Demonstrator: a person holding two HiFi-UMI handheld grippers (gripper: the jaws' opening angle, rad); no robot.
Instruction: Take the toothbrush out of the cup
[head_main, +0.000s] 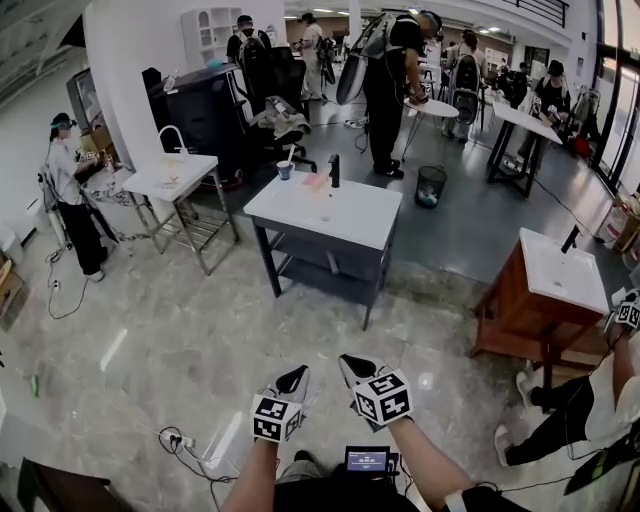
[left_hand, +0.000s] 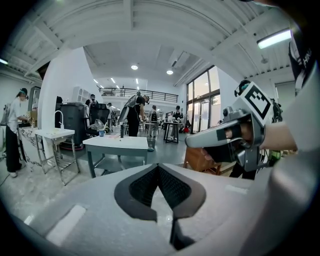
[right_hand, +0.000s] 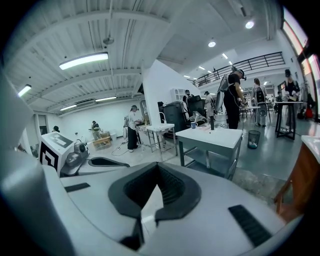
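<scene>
- The person stands back on the pale stone floor (head_main: 150, 330), a gripper in each hand, both held low and close together in front of the body.
- The left gripper (head_main: 295, 378) has its fingers pressed together at the tips; its own view shows nothing between them.
- The right gripper (head_main: 354, 368) is the same: fingers closed tip to tip and nothing pinched.
- The two grippers are side by side, near each other but not touching, and both point toward the white-topped table (head_main: 340, 215) in the middle of the room.
- The toothbrush (head_main: 291, 153) is in the blue cup (head_main: 285, 171), leaning with its top sticking up above the rim.
- The cup stands at the far left corner of that table's top, well apart from both grippers.
- A black tap (head_main: 334, 170) stands just to the right of the cup, and a pink item (head_main: 315, 182) lies between them; what it is I can't tell.
- A metal-framed table (head_main: 175, 182) stands to the left of the white one, and a wooden washstand (head_main: 555, 275) to the right.
- A mesh bin (head_main: 430, 186) sits on the floor beyond the table.
- Several other people stand at tables further back.
</scene>
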